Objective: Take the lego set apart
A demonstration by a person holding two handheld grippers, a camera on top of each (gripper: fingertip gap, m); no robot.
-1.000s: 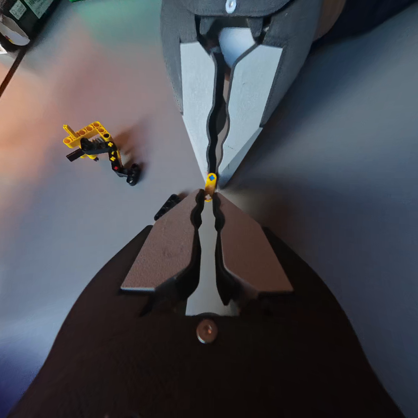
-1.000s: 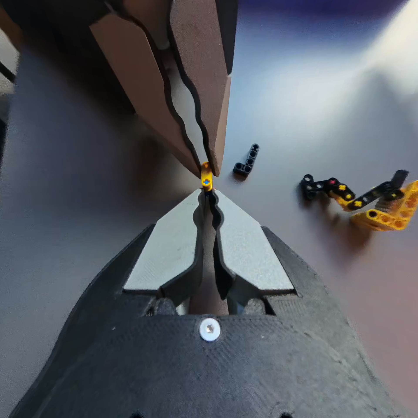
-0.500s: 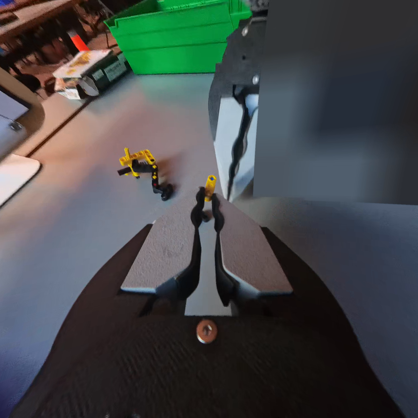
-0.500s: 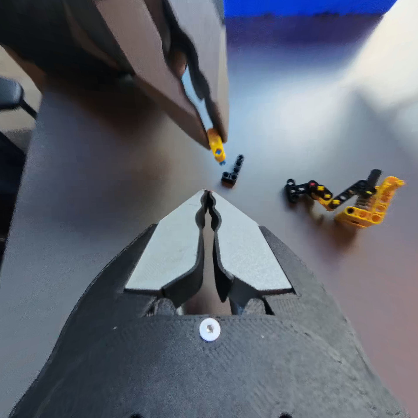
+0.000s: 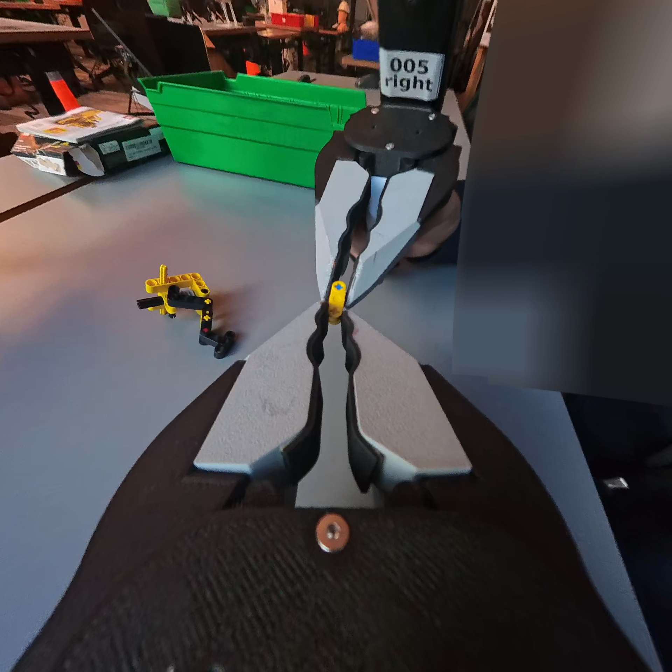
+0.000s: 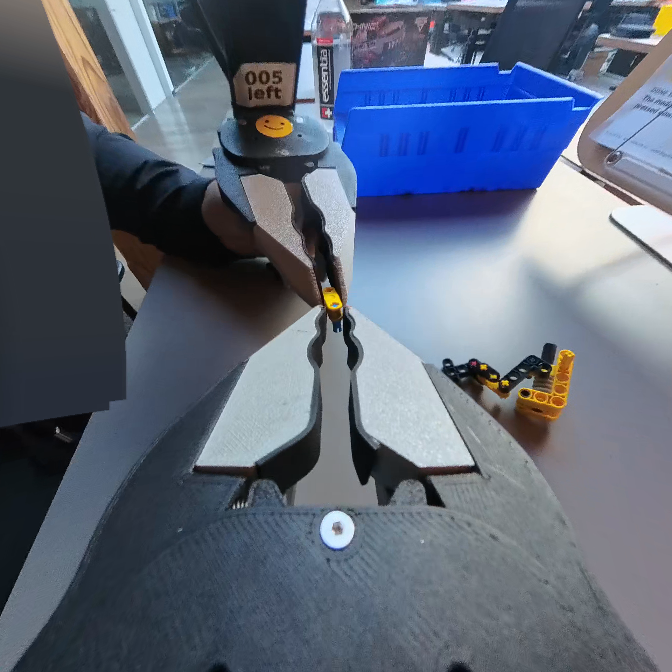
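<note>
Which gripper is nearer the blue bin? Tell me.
Left. The left gripper sits just before the blue bin; the right gripper faces it, farther back, both pinching the small yellow piece.

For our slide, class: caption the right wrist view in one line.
Both grippers pinch a small yellow lego piece with a blue pin above the table; the remaining yellow-and-black lego assembly lies right, before a blue bin.

Materials and surface finish, located relative to the small yellow piece (image 5: 336, 303).

Small yellow piece: glossy plastic. Left gripper (image 5: 332, 316) and right gripper (image 6: 334, 312), meeting at it: matt, grainy grey fingers (image 5: 276, 400), ribbed black printed body, bright metal screw (image 5: 332, 533). Table (image 5: 109, 400) beneath: smooth, satin. Lego assembly (image 5: 185, 303) beside it: shiny plastic. Green bin (image 5: 251, 134) beyond: glossy ridged plastic.
</note>
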